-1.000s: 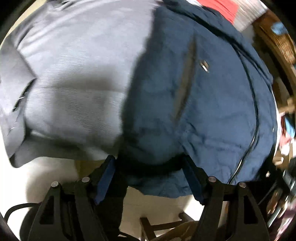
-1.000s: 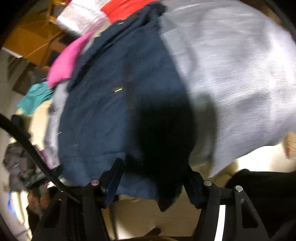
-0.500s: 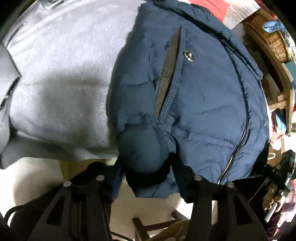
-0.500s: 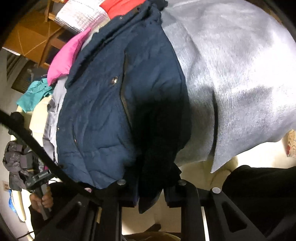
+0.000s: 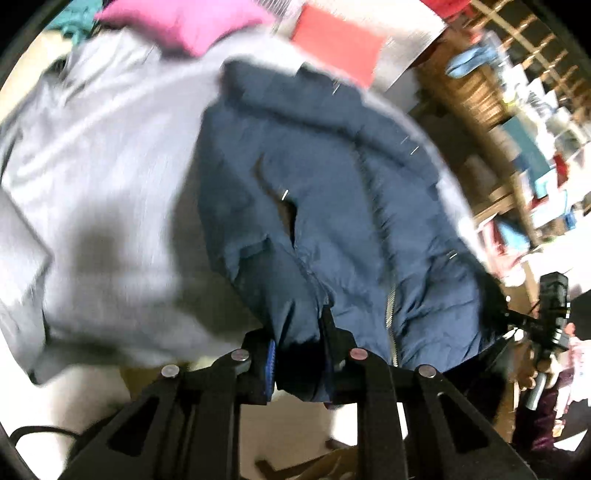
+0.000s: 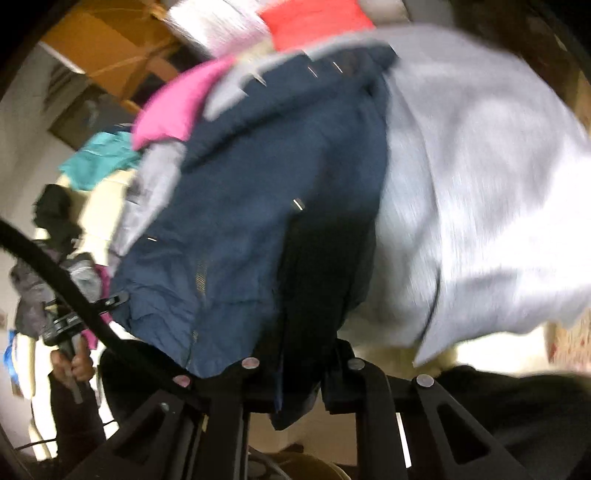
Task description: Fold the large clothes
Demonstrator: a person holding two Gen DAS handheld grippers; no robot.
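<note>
A navy padded jacket (image 5: 332,206) with a zipper and a snap pocket lies over a grey sweatshirt (image 5: 103,192). My left gripper (image 5: 299,354) is shut on the jacket's near hem, left of the zipper. In the right wrist view the same jacket (image 6: 236,229) hangs from my right gripper (image 6: 299,369), which is shut on a dark fold of its hem. The grey sweatshirt (image 6: 480,192) spreads to the right there. Both views are blurred by motion.
Pink (image 5: 184,26) and red (image 5: 336,44) items lie beyond the clothes. Wooden shelves (image 5: 517,92) stand at the right in the left view. A teal cloth (image 6: 99,162) and the other gripper's handle in a hand (image 6: 70,339) show at the left of the right view.
Both grippers closed fully on the jacket's hem and pulled up and back. More of the room beyond the clothes has come into view.
</note>
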